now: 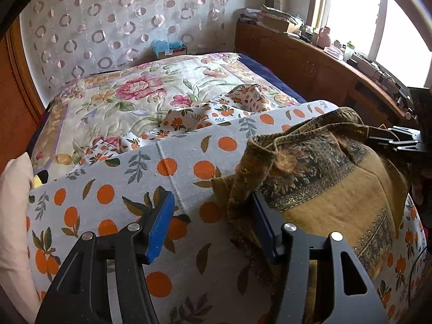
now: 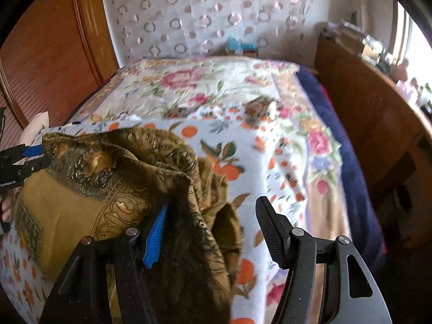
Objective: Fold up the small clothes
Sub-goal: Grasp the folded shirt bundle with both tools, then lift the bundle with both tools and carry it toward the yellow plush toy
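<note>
Garment [image 1: 324,178] crumpled on orange-print towel [image 1: 167,167], both grippers [image 1: 213,224] [image 2: 213,232] gaping, cloth between, ungripped, side lettering unreadable

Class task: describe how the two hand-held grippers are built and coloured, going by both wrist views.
Both are matte black angular frames with triangular cut-outs and round silver pivot pins. The left gripper carries blue ribbed pads. The right gripper has one blue ribbed pad and one black textured finger.
</note>
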{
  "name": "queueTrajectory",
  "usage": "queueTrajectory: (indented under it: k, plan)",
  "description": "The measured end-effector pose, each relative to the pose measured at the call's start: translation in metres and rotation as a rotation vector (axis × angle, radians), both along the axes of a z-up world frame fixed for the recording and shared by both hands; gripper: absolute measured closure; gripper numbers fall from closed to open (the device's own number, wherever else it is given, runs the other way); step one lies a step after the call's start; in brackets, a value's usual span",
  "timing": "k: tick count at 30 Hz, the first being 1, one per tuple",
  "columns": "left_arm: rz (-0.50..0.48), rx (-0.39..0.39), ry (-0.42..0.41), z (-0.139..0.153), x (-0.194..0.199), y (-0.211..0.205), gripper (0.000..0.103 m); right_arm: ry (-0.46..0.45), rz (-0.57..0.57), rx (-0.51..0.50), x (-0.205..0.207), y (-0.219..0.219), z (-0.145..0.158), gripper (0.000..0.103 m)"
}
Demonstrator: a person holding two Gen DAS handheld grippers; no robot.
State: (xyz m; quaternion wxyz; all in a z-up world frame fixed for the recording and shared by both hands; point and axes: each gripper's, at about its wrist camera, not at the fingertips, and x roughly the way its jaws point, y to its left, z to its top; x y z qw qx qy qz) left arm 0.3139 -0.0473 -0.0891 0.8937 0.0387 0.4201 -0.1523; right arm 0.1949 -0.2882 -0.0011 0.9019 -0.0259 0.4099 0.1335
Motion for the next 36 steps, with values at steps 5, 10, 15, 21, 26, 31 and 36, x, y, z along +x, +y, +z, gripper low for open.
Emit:
queueTrajectory:
  k: [5,10,15,21,26,31,36]
  plan:
    - [-0.006,-0.036,0.030,-0.004,0.008,0.000,0.044,0.048,0.018,0.059,0.015,-0.011,-0.002,0.038]
    - [-0.013,-0.077,0.042,-0.005,0.012,0.000,0.045,0.039,0.068,0.059,0.019,-0.007,0.002,0.041]
    - [-0.064,-0.152,0.083,-0.006,0.016,-0.005,0.082,0.035,0.131,0.065,0.021,-0.005,-0.003,0.058]
    - [-0.087,-0.137,0.031,0.014,-0.002,-0.010,0.095,-0.007,0.178,0.068,0.016,-0.009,-0.003,0.086]
    - [-0.082,-0.148,-0.051,0.048,-0.032,-0.002,0.096,-0.123,0.176,0.100,-0.004,-0.008,0.012,0.088]
    - [-0.056,-0.124,-0.156,0.083,-0.062,0.013,0.096,-0.222,0.211,0.110,-0.016,0.004,0.036,0.088]
    - [0.012,-0.078,-0.239,0.103,-0.086,0.043,0.096,-0.286,0.278,0.095,-0.013,0.033,0.052,0.088]
